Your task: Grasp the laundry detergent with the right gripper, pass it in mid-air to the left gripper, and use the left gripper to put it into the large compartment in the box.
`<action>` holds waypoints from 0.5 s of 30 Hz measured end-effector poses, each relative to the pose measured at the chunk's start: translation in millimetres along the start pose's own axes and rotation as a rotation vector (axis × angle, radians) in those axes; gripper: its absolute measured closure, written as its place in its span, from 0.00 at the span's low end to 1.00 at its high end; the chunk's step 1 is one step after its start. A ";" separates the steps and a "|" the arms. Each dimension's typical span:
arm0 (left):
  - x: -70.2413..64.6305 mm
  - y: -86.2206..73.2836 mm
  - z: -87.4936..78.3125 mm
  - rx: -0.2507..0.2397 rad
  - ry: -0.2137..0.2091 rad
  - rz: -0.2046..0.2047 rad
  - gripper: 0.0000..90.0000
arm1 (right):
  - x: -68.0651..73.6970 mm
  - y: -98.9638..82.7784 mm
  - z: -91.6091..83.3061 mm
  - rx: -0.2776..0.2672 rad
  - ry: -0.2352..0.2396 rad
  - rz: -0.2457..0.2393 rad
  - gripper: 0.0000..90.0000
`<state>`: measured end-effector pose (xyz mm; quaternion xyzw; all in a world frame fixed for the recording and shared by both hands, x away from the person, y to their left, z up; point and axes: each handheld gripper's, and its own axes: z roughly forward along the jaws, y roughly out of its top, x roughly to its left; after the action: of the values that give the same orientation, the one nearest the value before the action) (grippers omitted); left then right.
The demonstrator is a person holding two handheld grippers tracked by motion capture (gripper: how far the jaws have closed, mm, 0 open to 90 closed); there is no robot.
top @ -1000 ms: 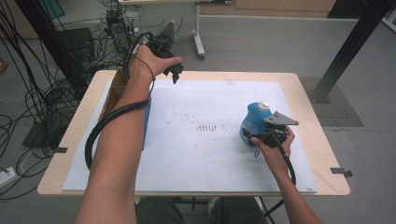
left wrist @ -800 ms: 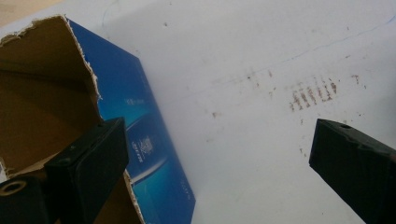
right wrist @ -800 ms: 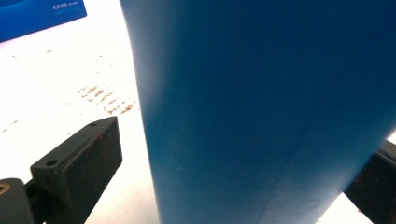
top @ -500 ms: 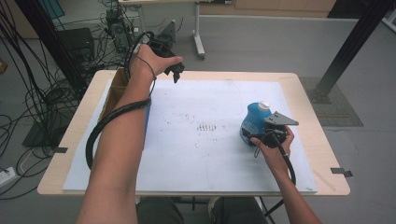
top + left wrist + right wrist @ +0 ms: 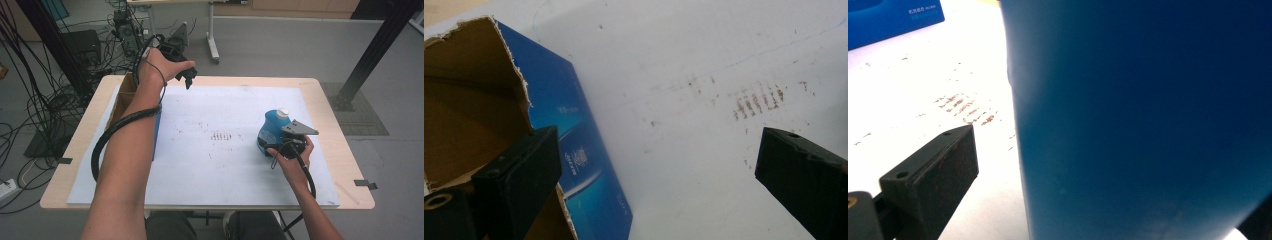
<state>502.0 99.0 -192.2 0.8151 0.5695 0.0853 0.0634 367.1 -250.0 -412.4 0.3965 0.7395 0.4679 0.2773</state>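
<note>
A blue bottle [image 5: 271, 131] with a white cap stands upright on the right of the white sheet [image 5: 210, 170]. My right gripper [image 5: 281, 146] is low at its near side, jaws open around it. In the right gripper view the blue bottle [image 5: 1143, 120] sits between the jaws, and a gap shows beside the left jaw. My left gripper [image 5: 189, 80] is held up over the table's far left, jaws wide open and holding nothing. Below it lies a torn-open blue box [image 5: 574, 145] with a brown cardboard inside; the blue box [image 5: 156, 131] rests at the sheet's left edge.
Rust-coloured marks [image 5: 219, 136] dot the middle of the sheet. The wooden table [image 5: 345, 150] has tape pieces at both near corners. Cables and dark stands [image 5: 65, 65] crowd the floor at far left, and a black post [image 5: 370, 55] rises at far right.
</note>
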 end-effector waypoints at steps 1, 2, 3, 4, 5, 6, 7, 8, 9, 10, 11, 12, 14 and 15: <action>0.2 0.0 -0.2 0.000 -0.001 0.001 0.06 | 0.1 0.1 0.0 -0.001 0.000 -0.002 0.01; 0.2 0.1 -0.3 0.001 0.000 0.000 0.06 | 0.2 0.2 0.0 -0.001 0.000 -0.002 0.01; 0.1 -0.1 -0.3 0.000 0.000 0.001 0.06 | 0.0 0.3 0.0 -0.001 0.000 -0.003 0.01; 0.1 -0.1 -0.3 0.000 0.000 0.001 0.06 | -0.2 0.4 0.0 -0.003 0.001 -0.001 0.01; 0.0 -0.1 -0.6 0.002 0.001 0.001 0.06 | -0.4 0.5 -0.1 -0.002 0.001 -0.002 0.01; 0.0 -0.1 -0.6 0.002 0.001 0.001 0.06 | -0.4 0.5 -0.1 -0.002 0.001 -0.002 0.01; 0.1 -0.1 -0.6 0.002 0.000 0.001 0.06 | -0.6 0.7 -0.3 0.000 0.002 -0.004 0.01; 0.1 -0.1 -0.6 0.002 0.000 0.001 0.06 | -0.5 0.8 -0.1 -0.001 0.002 -0.004 0.01; -0.1 -0.2 -0.4 0.000 0.000 0.001 0.06 | -0.4 0.9 -0.1 -0.002 0.003 -0.003 0.01; -0.2 -0.1 -0.4 0.000 0.000 0.001 0.06 | -0.4 0.9 0.0 -0.003 0.003 -0.002 0.01; -0.4 -0.1 -0.3 -0.001 0.001 0.001 0.06 | -0.4 0.9 0.1 -0.002 0.004 -0.001 0.01; -0.5 -0.1 -0.4 -0.001 0.001 0.002 0.06 | -0.3 0.8 0.2 -0.003 0.002 -0.001 0.01; -0.7 0.0 -0.5 -0.001 0.001 0.003 0.06 | -0.4 0.6 0.1 -0.003 0.003 -0.002 0.01; -0.8 0.2 -0.6 0.000 0.002 0.003 0.06 | -0.4 0.4 0.2 -0.003 0.004 -0.001 0.01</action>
<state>501.8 98.2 -191.6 0.8158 0.5684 0.0860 0.0627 367.6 -250.2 -412.0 0.3949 0.7395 0.4697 0.2767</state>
